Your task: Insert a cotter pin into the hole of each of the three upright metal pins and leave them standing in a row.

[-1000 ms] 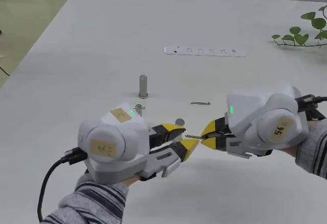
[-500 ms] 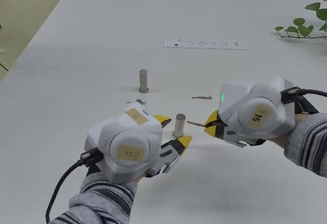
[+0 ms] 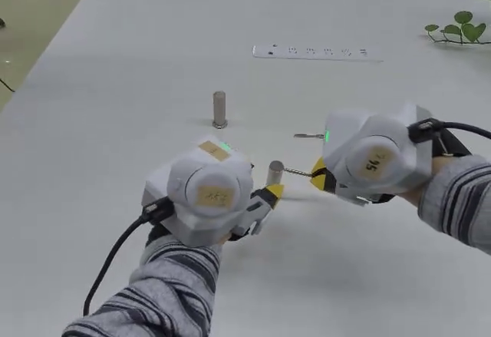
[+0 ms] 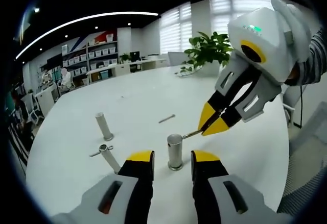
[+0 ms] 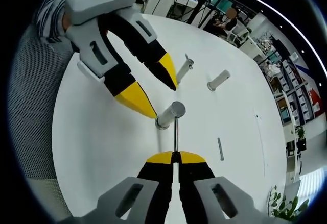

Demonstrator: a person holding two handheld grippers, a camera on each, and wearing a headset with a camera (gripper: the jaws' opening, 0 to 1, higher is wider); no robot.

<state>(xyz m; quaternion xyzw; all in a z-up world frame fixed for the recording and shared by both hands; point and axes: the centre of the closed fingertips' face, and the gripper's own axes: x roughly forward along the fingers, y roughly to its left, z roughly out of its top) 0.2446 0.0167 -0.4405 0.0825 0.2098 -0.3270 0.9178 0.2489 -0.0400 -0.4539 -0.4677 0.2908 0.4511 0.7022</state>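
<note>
In the head view, the white body of the left gripper (image 3: 267, 192) covers the foot of the near metal pin (image 3: 275, 172) and all but one yellow tip of that gripper's own jaws. The body of the right gripper (image 3: 316, 174) covers the right end of the loose cotter pin (image 3: 307, 135) lying farther off. Whether the tip of the held cotter pin (image 5: 176, 131) has entered the pin's hole cannot be told, since the hole is too small to make out. The plant (image 3: 459, 27) at far right is cut by the edge. The sockets of the power strip (image 3: 316, 52) are too small to count.
</note>
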